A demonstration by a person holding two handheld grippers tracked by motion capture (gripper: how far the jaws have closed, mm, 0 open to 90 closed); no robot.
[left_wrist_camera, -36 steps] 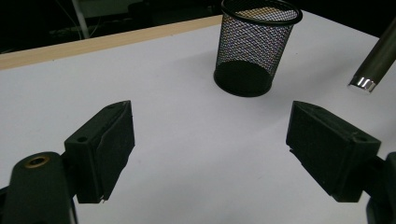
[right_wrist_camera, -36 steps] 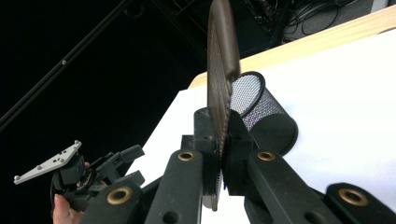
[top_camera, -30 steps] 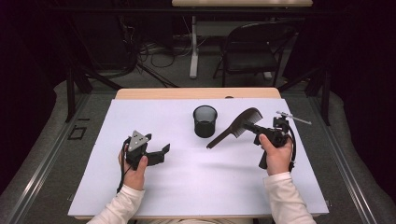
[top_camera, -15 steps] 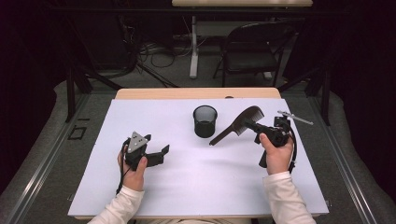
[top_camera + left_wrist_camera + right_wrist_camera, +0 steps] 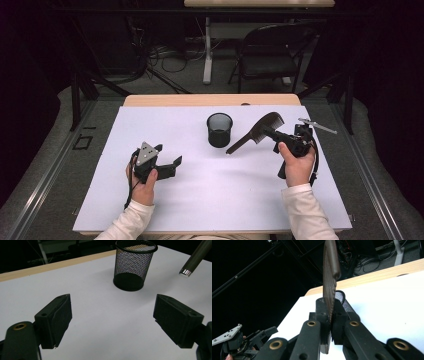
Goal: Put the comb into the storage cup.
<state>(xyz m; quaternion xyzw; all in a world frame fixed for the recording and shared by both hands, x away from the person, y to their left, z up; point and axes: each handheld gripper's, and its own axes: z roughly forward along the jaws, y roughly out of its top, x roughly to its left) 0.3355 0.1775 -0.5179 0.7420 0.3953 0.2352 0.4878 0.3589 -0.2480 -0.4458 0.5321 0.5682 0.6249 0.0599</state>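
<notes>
A dark brown comb [image 5: 252, 136] hangs above the white table, its teeth end clamped in my right gripper [image 5: 267, 132], which is shut on it. The handle slopes down and left, ending just right of a black mesh cup [image 5: 219, 130]. In the right gripper view the comb [image 5: 329, 277] rises edge-on between the pads of the right gripper [image 5: 329, 315], with the mesh cup [image 5: 345, 305] behind. My left gripper [image 5: 168, 155] rests low at the left, open and holding nothing. In the left gripper view the left gripper [image 5: 116, 320] faces the mesh cup [image 5: 133, 265] and the comb handle's tip [image 5: 195, 258].
A white sheet covers the table [image 5: 210, 205], whose wooden edge [image 5: 210, 100] shows at the far side. A black chair [image 5: 270, 55] and a table leg stand on the floor beyond. The left gripper [image 5: 249, 338] sits far off in the right gripper view.
</notes>
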